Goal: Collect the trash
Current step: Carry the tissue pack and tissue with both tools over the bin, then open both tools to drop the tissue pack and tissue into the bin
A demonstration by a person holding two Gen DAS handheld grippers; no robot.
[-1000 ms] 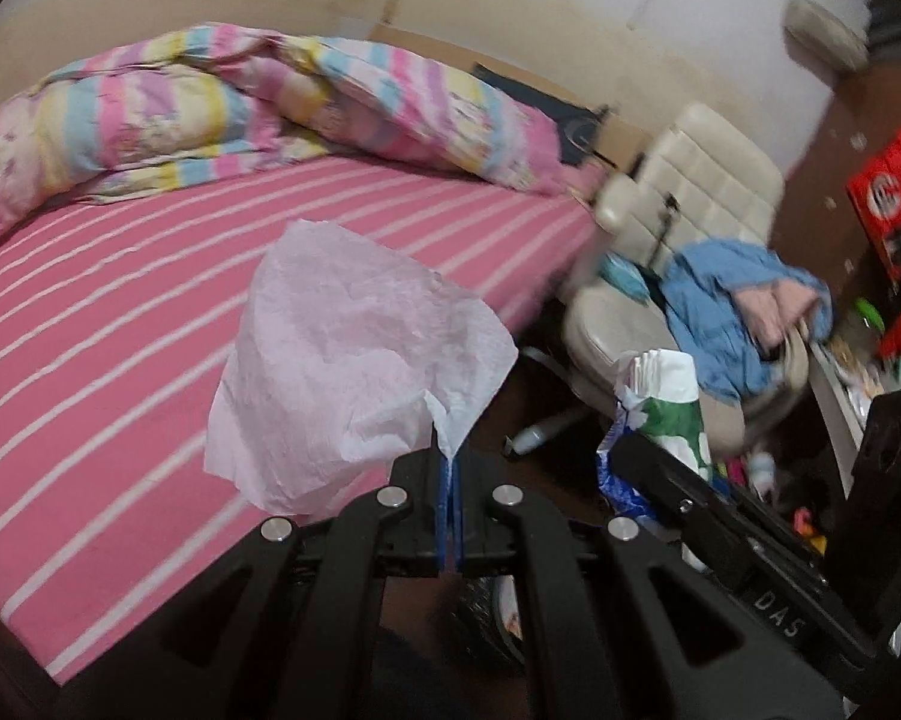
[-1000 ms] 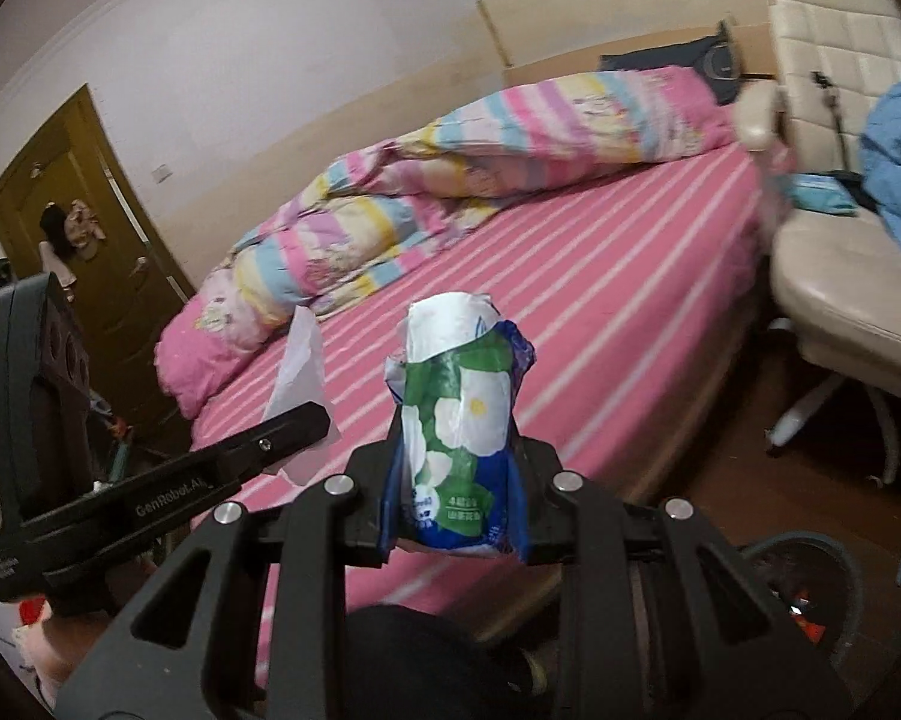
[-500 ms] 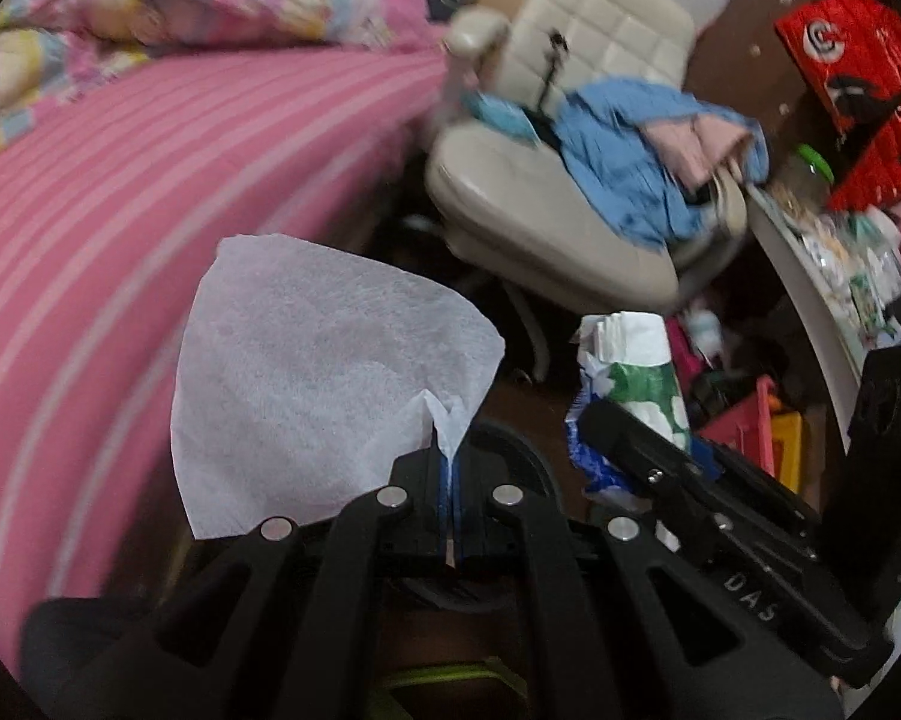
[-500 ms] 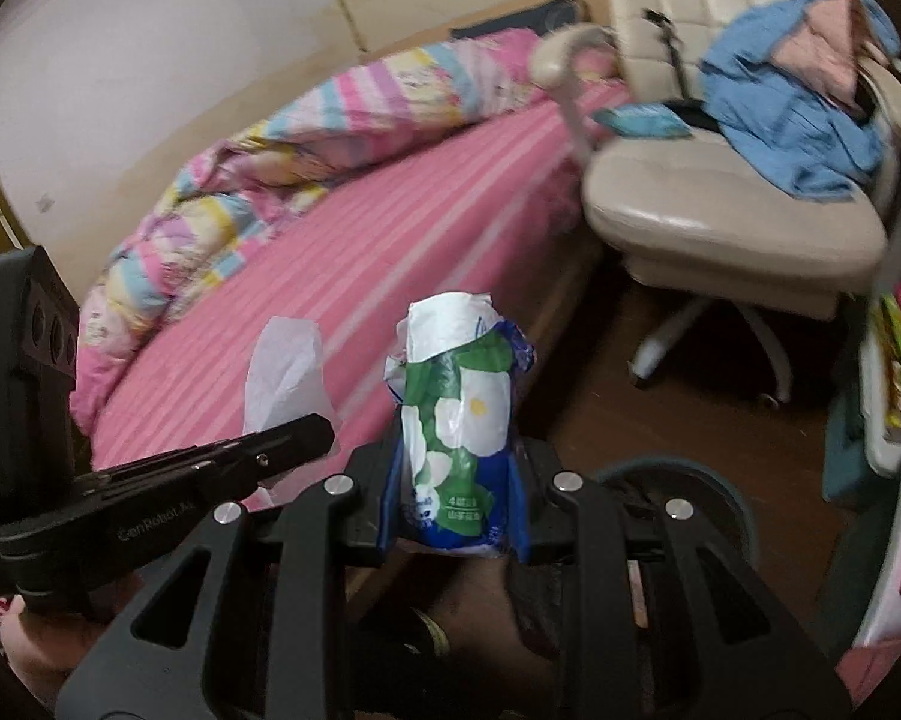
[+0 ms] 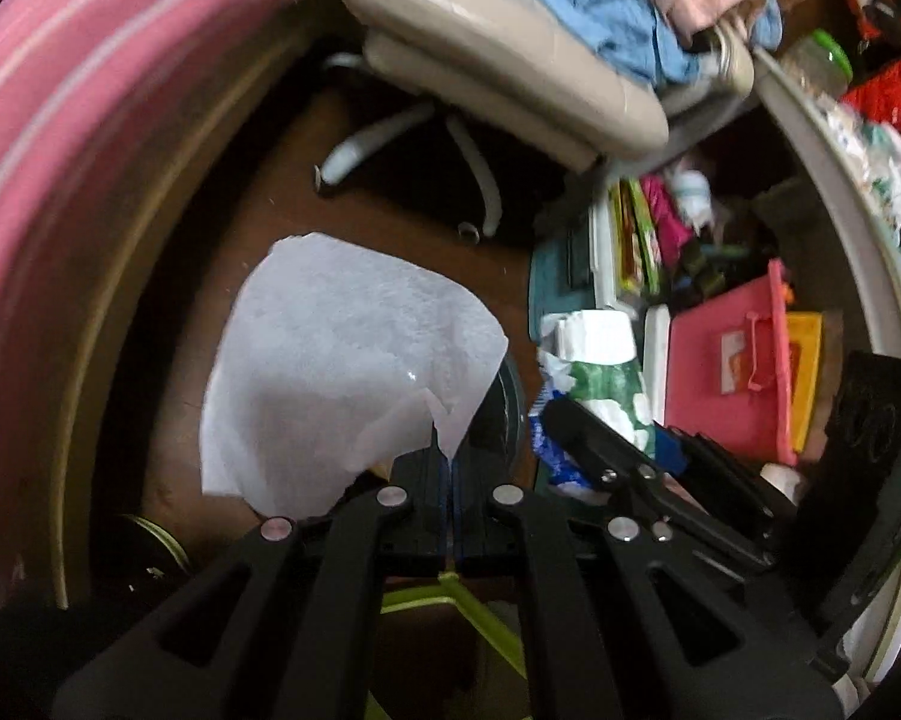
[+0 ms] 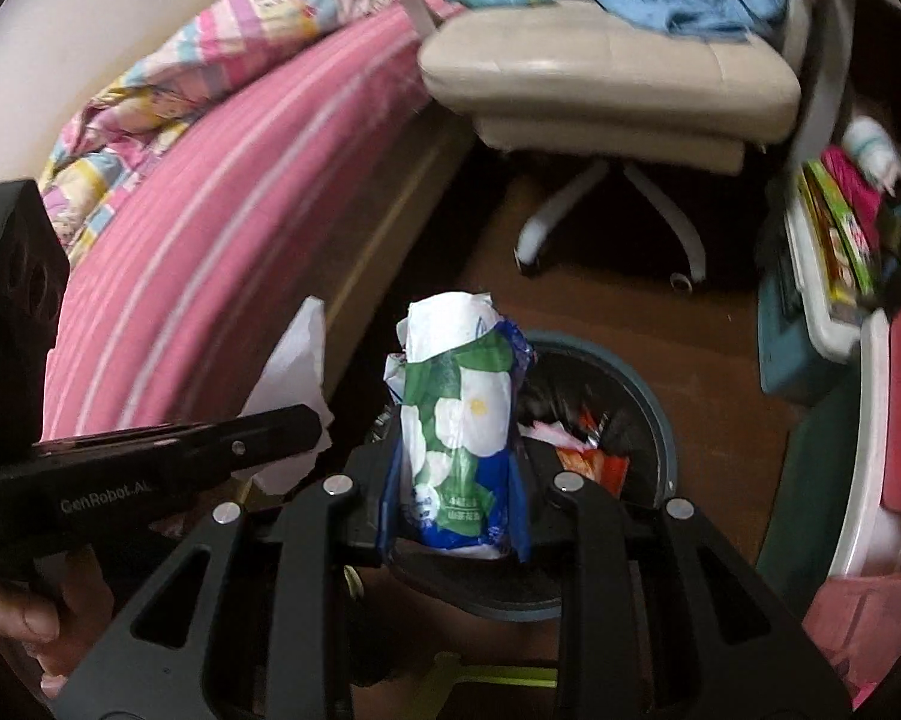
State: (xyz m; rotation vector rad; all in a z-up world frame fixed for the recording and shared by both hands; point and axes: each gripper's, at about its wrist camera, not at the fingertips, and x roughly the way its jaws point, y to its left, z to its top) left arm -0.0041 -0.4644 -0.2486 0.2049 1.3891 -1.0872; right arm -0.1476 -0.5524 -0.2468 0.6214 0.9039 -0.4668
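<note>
My left gripper (image 5: 447, 468) is shut on a corner of a white tissue sheet (image 5: 342, 372), which stands up over the brown floor. My right gripper (image 6: 453, 480) is shut on a green, white and blue tissue pack (image 6: 456, 426); the pack also shows in the left wrist view (image 5: 600, 384). A round dark trash bin (image 6: 648, 396) with wrappers inside sits on the floor just beyond and under the pack. The left gripper (image 6: 168, 450) and its tissue (image 6: 294, 372) lie left of the bin.
A pink striped bed (image 6: 210, 210) runs along the left. A cream office chair (image 6: 618, 78) piled with blue clothes stands ahead. Cluttered shelves and a pink box (image 5: 732, 378) line the right side.
Both grippers have swung from facing the bed down toward the floor, bringing the trash bin into view under the tissue pack. Both holds are unchanged.
</note>
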